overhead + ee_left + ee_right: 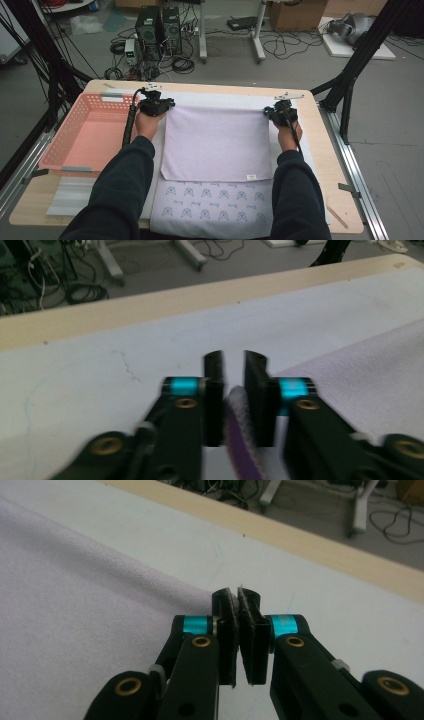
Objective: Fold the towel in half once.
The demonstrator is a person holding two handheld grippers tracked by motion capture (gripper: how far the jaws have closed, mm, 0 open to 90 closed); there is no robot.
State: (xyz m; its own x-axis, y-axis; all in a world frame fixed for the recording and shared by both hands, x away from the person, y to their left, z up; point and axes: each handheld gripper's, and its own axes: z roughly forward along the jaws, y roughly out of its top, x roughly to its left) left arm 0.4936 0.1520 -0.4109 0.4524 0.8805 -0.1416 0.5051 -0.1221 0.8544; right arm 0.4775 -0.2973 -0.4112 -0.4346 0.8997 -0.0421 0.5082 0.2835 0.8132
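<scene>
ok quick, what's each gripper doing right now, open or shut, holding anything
left gripper: jaws parted, towel corner lies between them, pads not pressing on it.
right gripper: shut on the towel's other far corner.

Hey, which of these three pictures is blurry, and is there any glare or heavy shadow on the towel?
High view: soft but even light, no glare on the towel, faint shadows beside the forearms. Left gripper view: the left gripper is smeared by motion blur, with the towel edge loose between parted jaws. Right gripper view: the right gripper looks sharper, jaws pinching the towel corner; the floor behind is out of focus.
</scene>
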